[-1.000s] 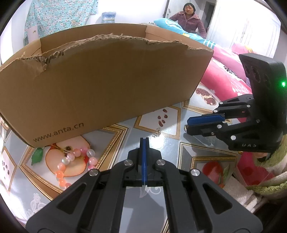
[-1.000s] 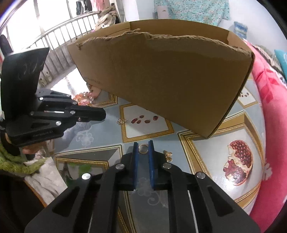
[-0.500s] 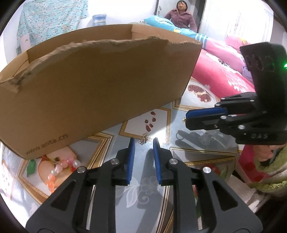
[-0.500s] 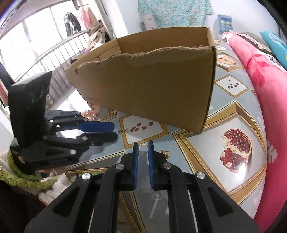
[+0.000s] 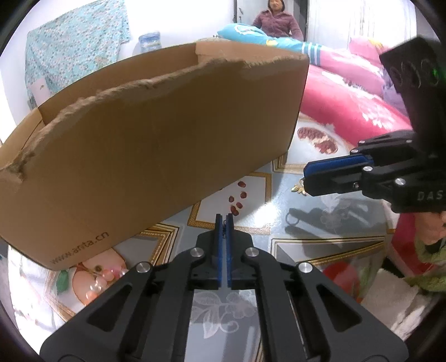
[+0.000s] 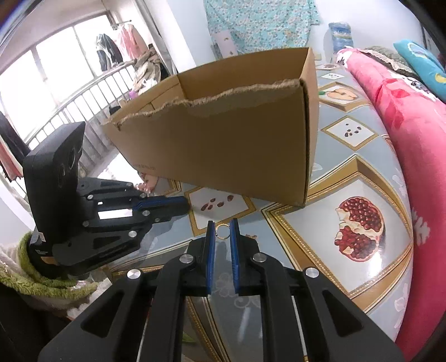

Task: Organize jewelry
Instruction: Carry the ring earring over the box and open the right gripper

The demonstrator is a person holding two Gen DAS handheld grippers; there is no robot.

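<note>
My left gripper (image 5: 222, 220) is shut, and a small silver trinket (image 5: 223, 233) is pinched between its blue pads just above the table. My right gripper (image 6: 223, 225) is shut on a thin gold ring (image 6: 223, 231), held upright at the fingertips. From the left wrist view the right gripper (image 5: 305, 181) hovers to the right, with a gold piece (image 5: 297, 189) at its tip. The left gripper (image 6: 185, 203) shows side-on in the right wrist view. A pink bead bracelet (image 5: 103, 278) lies at the foot of the open cardboard box (image 5: 156, 133), which stands just behind both grippers.
The table (image 5: 320, 245) has a glossy fruit-pattern cloth. A small gold butterfly piece (image 6: 252, 236) lies by my right finger. A pink quilt (image 6: 418, 139) borders the table's right side. A person (image 5: 277, 22) sits far back. A hand in a green sleeve (image 5: 429, 242) holds the right gripper.
The left jaws opened around the small silver trinket on the table, then closed on it. Both grippers rolled and shifted sideways. The right gripper kept hold of the ring.
</note>
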